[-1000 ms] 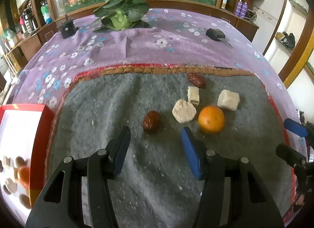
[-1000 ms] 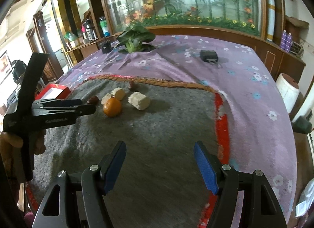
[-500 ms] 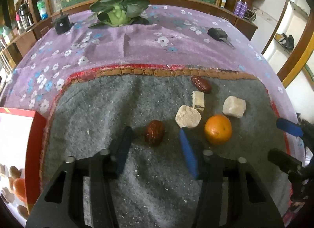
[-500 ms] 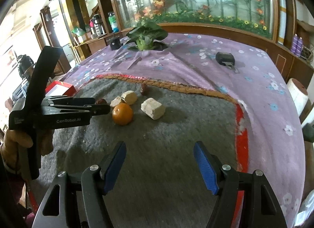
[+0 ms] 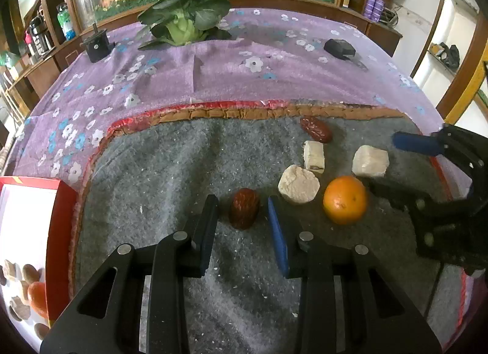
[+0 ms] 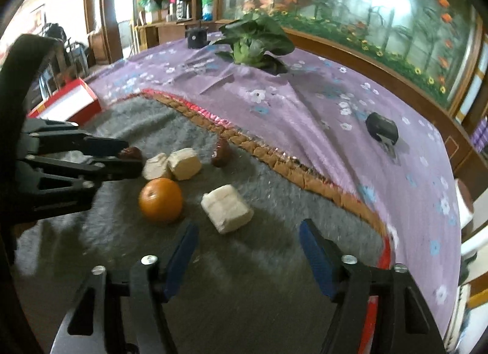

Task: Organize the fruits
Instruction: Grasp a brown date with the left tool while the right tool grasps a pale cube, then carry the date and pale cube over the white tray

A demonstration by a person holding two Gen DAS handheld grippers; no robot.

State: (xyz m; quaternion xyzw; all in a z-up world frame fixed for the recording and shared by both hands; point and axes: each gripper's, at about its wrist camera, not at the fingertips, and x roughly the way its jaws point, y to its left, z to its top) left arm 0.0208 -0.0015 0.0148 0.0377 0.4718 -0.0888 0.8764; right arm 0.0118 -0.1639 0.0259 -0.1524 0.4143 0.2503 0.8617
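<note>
Red date (image 5: 244, 212) sits between the closing left gripper (image 5: 242, 216) pads, untouched; orange (image 5: 345, 204) at three o'clock; right gripper (image 6: 247, 239) closing, empty.

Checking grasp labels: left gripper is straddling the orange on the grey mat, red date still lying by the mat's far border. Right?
Not quite. The left gripper straddles the near red date, not the orange, which sits apart to its right on the grey mat. Its jaws are closing, pads not yet touching, as the left wrist view shows. The other red date does lie by the far border.
</note>
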